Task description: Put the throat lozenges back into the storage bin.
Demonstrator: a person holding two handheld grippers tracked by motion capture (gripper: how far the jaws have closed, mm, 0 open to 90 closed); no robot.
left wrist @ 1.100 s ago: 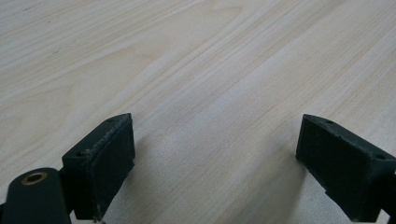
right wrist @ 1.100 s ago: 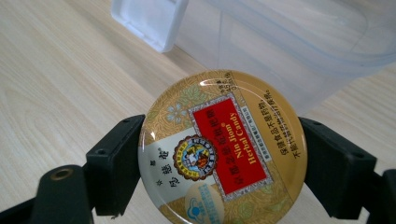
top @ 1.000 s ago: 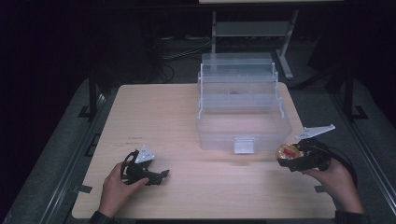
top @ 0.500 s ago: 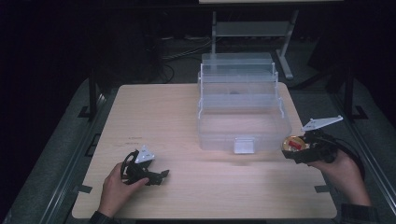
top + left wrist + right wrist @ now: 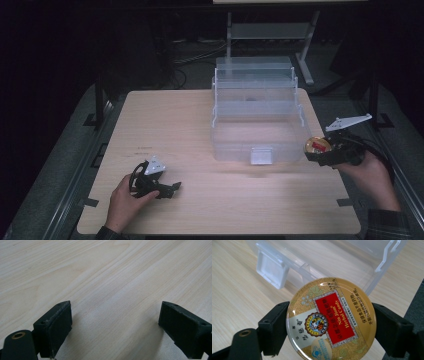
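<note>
The right gripper is clamping a round gold tin with a red label by its edges, holding it in the air just beside the right front corner of the clear plastic tiered storage box. The left gripper is resting on the pale wooden table, well to the left of the box, its jaws spread wide with nothing between them.
</note>
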